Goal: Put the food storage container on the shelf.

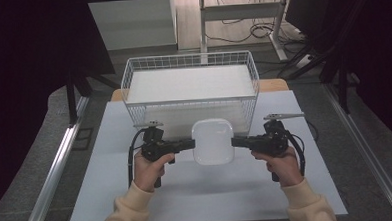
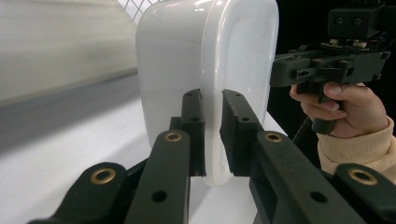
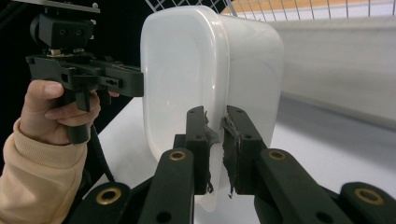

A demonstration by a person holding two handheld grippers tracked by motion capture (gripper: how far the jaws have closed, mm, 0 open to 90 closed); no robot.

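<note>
Just in front of the wire basket (image 1: pixel 190 85) above the counter (image 1: pixel 112 194), the white plastic tub (image 1: pixel 213 141) looks light, stiff and slippery, each hand-held gripper, left (image 1: pixel 191 143) and right (image 1: pixel 234 142), clamped on an opposite rim.

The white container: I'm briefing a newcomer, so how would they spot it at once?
On the white table, just in front of the wire basket, the left gripper and right gripper clamp opposite rims of the white container. It is solid, glossy plastic with rounded corners, unlike the mesh basket.
</note>
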